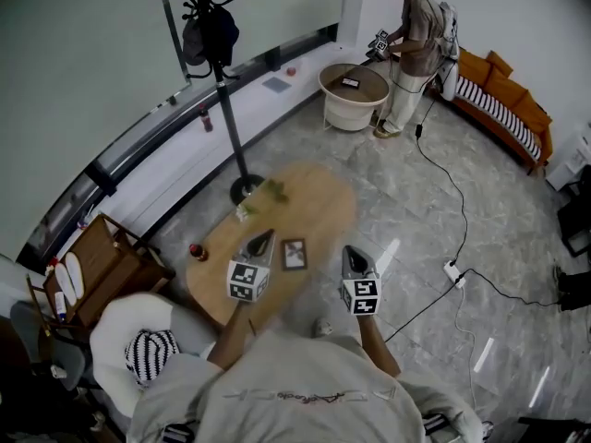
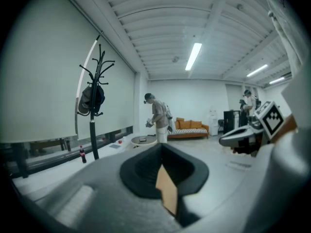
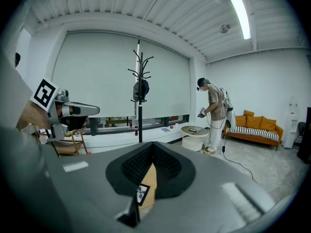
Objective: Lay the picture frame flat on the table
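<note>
The picture frame (image 1: 294, 254) is dark-edged and looks to lie flat on the oval wooden table (image 1: 314, 201), near its front edge. My left gripper (image 1: 268, 234) hovers just left of the frame, jaws shut and empty. My right gripper (image 1: 349, 249) hangs to the frame's right, past the table's edge, also shut with nothing in it. In the left gripper view the shut gripper (image 2: 162, 148) points out across the room, with only a sliver of table below it. Below the shut gripper (image 3: 152, 147) in the right gripper view I see a small piece of the frame (image 3: 142, 193).
A green sprig (image 1: 263, 197) and a red-capped bottle (image 1: 197, 251) stand on the table. A coat stand (image 1: 226, 100) rises behind it. A chair (image 1: 148, 349) and a wooden rack (image 1: 102, 266) sit at the left. A person (image 1: 416, 44) stands at a far round table (image 1: 355, 86). A cable (image 1: 452, 270) crosses the floor.
</note>
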A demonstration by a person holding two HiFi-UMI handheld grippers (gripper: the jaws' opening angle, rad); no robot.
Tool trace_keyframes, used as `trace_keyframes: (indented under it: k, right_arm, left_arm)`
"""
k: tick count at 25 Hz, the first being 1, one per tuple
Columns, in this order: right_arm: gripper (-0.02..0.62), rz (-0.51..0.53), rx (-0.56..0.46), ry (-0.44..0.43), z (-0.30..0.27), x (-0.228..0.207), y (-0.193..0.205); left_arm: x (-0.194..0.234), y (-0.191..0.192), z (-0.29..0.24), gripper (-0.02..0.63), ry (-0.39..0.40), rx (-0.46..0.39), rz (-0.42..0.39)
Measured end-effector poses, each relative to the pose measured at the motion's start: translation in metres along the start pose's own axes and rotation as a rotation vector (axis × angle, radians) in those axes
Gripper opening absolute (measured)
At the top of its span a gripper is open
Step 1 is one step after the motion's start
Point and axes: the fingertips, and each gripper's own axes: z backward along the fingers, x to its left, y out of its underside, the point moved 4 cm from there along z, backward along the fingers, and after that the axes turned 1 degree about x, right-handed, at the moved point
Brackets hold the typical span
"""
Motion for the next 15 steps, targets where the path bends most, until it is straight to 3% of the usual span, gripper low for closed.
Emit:
trace_keyframes:
  k: [15]
  right_arm:
    - [0.005, -0.013, 0.018, -0.032, 0.000, 0.023, 0.005]
  left_arm:
    - [0.001, 0.006, 0.015, 0.002, -0.004, 0.012, 0.005]
